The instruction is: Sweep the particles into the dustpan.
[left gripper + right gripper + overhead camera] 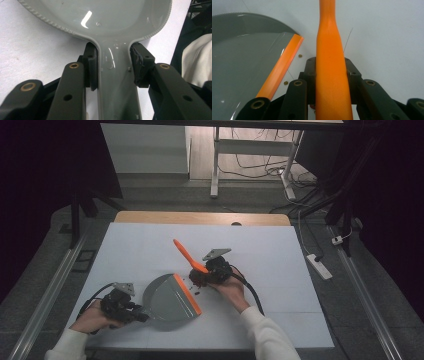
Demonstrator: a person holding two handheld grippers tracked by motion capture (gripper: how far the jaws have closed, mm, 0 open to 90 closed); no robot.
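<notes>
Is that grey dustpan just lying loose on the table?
No, the left hand-held gripper is shut on the grey dustpan, its pads pressing both sides of the handle in the left gripper view.

Lab-like workspace, dark curtains (pixel 45 195), floor cables (pixel 260 167), power strip (pixel 318 265)

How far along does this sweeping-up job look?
Done: both tools are gripped, the left gripper shut on the grey dustpan handle, the right gripper shut on the orange brush handle. In hand: the brush head sits by the pan's orange lip. Left: small crumbs lie on the table beside that lip.
</notes>
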